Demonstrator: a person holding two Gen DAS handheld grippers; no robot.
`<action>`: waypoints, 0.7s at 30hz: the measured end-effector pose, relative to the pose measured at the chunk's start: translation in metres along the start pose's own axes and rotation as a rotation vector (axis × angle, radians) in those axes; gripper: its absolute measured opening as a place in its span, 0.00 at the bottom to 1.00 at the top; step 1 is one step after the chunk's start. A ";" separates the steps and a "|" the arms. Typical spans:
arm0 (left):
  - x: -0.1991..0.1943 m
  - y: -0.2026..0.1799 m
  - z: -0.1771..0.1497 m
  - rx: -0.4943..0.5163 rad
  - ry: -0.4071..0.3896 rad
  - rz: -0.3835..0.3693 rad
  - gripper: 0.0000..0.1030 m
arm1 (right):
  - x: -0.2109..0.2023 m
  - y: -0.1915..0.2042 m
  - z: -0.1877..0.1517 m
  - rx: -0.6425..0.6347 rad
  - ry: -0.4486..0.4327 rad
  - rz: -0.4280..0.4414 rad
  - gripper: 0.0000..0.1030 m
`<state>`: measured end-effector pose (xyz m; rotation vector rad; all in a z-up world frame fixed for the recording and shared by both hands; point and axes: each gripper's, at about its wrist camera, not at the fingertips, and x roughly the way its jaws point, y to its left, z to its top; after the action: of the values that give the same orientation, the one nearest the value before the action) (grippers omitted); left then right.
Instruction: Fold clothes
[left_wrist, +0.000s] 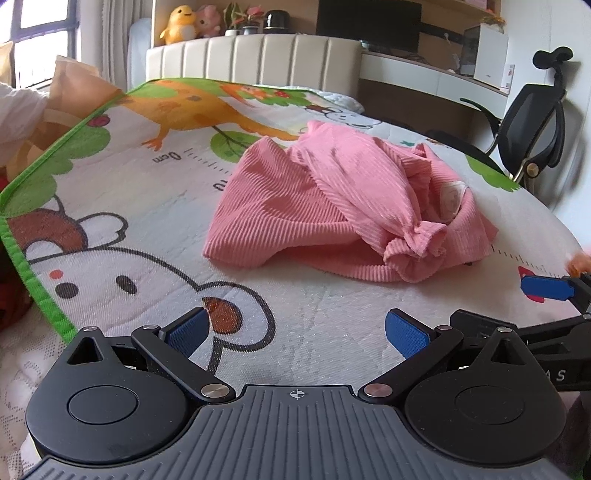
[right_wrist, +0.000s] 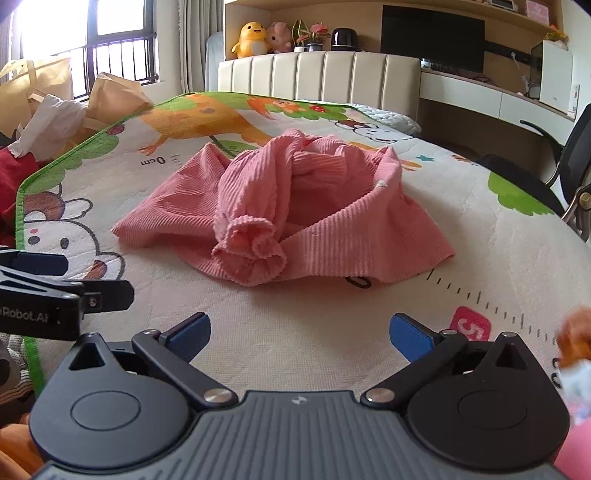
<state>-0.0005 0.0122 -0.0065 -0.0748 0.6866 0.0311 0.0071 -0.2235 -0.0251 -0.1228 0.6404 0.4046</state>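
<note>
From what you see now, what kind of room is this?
Most likely a bedroom. The work surface is a bed with a padded headboard; plush toys sit on the shelf behind it, and a pink garment lies crumpled on a cartoon mat.

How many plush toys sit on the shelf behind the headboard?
2: a yellow duck plush toy at the shelf's left end, and a pink plush toy touching its right side. Others may be hidden.

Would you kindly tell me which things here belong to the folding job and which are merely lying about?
For the job:
pink ribbed garment, crumpled on the cartoon mat
left gripper, open
right gripper, open

Lying about:
yellow duck plush
pink plush
office chair
paper bags
</note>
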 end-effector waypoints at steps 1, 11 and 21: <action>0.000 0.001 0.000 -0.001 0.000 0.000 1.00 | 0.001 0.000 -0.001 0.005 0.006 0.004 1.00; 0.000 0.003 -0.001 -0.007 0.011 0.011 1.00 | 0.003 0.001 -0.001 0.003 0.027 0.009 1.00; -0.001 0.008 0.000 -0.023 0.011 0.016 1.00 | 0.003 0.010 0.002 -0.027 0.033 0.017 1.00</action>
<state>-0.0014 0.0205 -0.0066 -0.0915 0.6983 0.0537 0.0062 -0.2132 -0.0249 -0.1497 0.6694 0.4285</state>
